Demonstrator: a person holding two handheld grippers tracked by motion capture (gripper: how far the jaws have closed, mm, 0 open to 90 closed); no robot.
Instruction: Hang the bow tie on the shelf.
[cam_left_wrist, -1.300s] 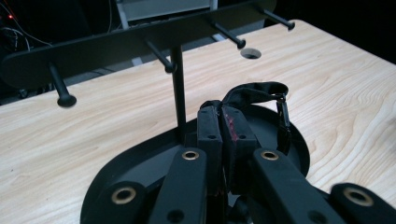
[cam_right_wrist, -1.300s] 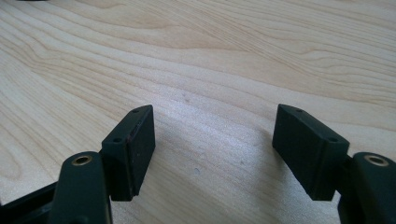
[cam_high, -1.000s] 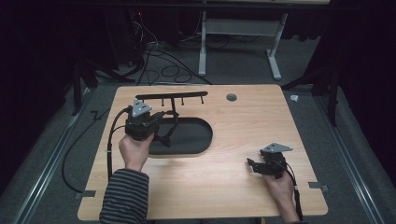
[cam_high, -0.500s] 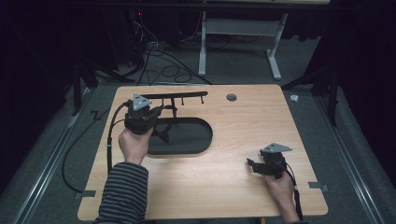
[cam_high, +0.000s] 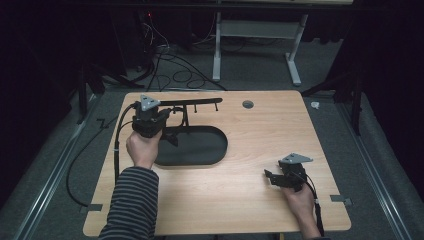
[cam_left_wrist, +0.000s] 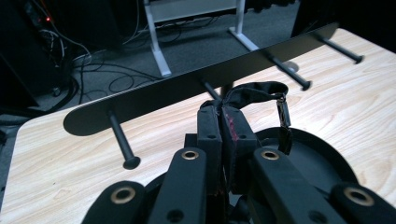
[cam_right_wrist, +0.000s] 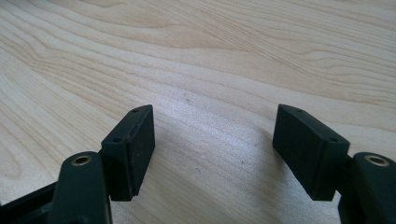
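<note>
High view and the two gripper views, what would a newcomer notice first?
The left claw, near the table's far left corner, is shut on a black strap with a metal clip, right beside a black peg rack. The right claw rests open over bare wood near the front right.

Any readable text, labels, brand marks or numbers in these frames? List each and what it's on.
None readable.
Black metal peg rack: no marking.
Black fabric strap pinched in the left hand-held gripper: no print visible.
Right hand-held gripper, open over the light wooden table: plain pads.
Grey three-cornered plates in the high view: too small to tell.
</note>
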